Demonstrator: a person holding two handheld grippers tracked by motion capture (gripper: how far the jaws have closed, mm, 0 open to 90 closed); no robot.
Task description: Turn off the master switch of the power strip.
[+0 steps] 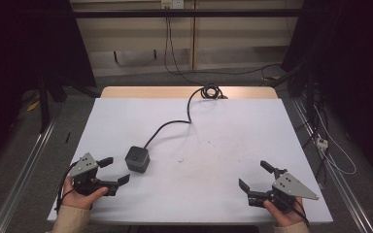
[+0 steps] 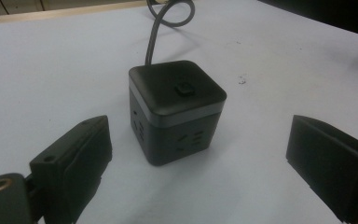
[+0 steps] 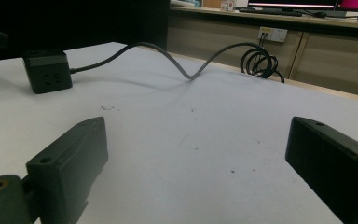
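Cube (image 1: pixel 138 158) sat just beyond left gripper (image 1: pixel 114 172), jaws spread toward it, likely lining up a grab. Right gripper (image 1: pixel 255 175) rested spread, well apart at near right.

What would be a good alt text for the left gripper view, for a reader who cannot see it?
A dark cube power strip with a button on top stands on a white table, just beyond the open jaws of the left gripper and apart from them. Its grey cable runs away toward the far edge.

Socket cube (image 1: pixel 138 158) sits on table (image 1: pixel 233 126), left of centre, just beside left tool (image 1: pixel 114 170). Its cable (image 1: pixel 175 122) runs back to a coil (image 1: pixel 211 91) at the far edge. Right tool (image 1: pixel 257 175) well apart.
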